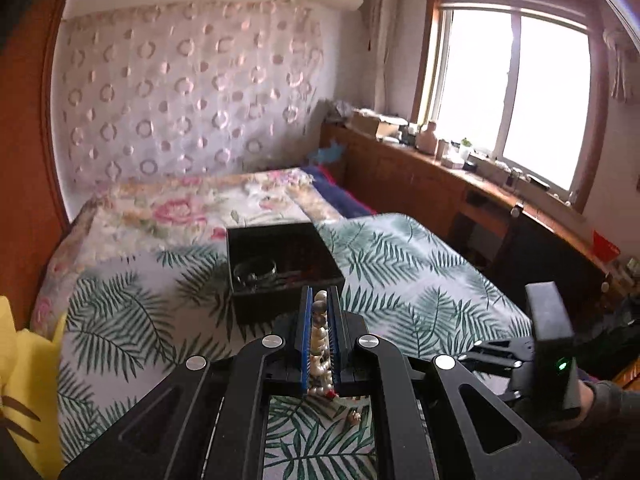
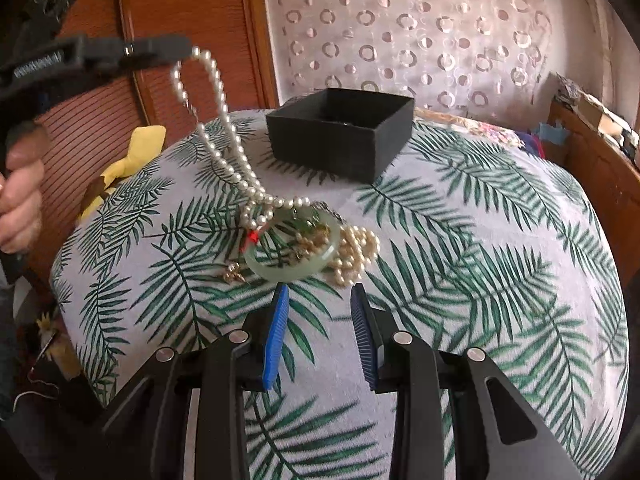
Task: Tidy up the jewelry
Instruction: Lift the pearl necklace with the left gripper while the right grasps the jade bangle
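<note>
My left gripper (image 1: 319,294) is shut on a white pearl necklace (image 1: 320,332) and holds it up in the air; in the right wrist view the left gripper (image 2: 188,50) shows at upper left with the necklace (image 2: 224,132) hanging from it down to the bed. The lower end touches a pale green jade bangle (image 2: 294,246) that is tilted up. A cream pearl strand (image 2: 354,254) and a small gold piece (image 2: 234,273) lie beside it. An open black box (image 2: 340,136) stands beyond; it holds a dark bracelet (image 1: 256,270). My right gripper (image 2: 320,292) is open, just short of the bangle.
The jewelry lies on a leaf-print bedcover (image 2: 480,280). A yellow soft toy (image 2: 132,152) sits at the bed's left edge. A wooden wardrobe (image 2: 180,20) stands behind, and a wooden cabinet with clutter (image 1: 440,160) runs under the window.
</note>
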The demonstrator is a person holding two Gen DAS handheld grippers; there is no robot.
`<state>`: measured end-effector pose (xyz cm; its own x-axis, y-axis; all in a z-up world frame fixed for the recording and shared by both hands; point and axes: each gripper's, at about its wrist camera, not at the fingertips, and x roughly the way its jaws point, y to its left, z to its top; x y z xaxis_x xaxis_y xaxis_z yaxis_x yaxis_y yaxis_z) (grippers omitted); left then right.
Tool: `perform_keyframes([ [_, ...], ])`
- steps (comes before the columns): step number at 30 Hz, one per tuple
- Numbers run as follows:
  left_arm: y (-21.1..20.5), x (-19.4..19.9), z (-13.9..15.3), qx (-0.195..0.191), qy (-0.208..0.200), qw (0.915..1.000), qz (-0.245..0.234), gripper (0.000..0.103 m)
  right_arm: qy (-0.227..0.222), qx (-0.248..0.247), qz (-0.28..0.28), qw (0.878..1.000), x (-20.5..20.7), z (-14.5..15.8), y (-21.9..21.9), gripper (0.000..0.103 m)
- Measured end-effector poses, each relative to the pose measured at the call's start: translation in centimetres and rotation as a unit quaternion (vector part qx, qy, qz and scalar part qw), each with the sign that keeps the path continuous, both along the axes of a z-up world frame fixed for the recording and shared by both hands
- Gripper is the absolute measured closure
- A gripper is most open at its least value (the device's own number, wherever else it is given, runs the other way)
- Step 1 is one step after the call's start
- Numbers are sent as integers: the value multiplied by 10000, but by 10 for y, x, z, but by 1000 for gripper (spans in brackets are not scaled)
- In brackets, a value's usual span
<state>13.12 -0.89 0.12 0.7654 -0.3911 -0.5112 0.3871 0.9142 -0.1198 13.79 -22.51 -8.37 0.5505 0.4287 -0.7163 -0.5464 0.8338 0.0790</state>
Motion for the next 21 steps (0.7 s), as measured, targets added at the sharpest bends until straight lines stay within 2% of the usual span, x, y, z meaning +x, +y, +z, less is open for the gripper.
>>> perform_keyframes([
  [4, 8, -7, 13, -74, -189, 9997, 98, 97, -42, 4, 167, 9999, 8, 3, 12, 42],
  [9, 21, -13, 26, -115, -370, 9989, 260, 97, -87, -182, 306, 9993, 22, 0, 28, 27],
  [14, 39, -17, 33, -145, -491, 9977, 456, 97, 26, -251, 362, 9990, 38, -5, 38, 25],
  [21, 56, -19, 28, -187, -456, 9971, 588, 97, 93, -440, 440, 9980, 45, -9, 46, 25],
])
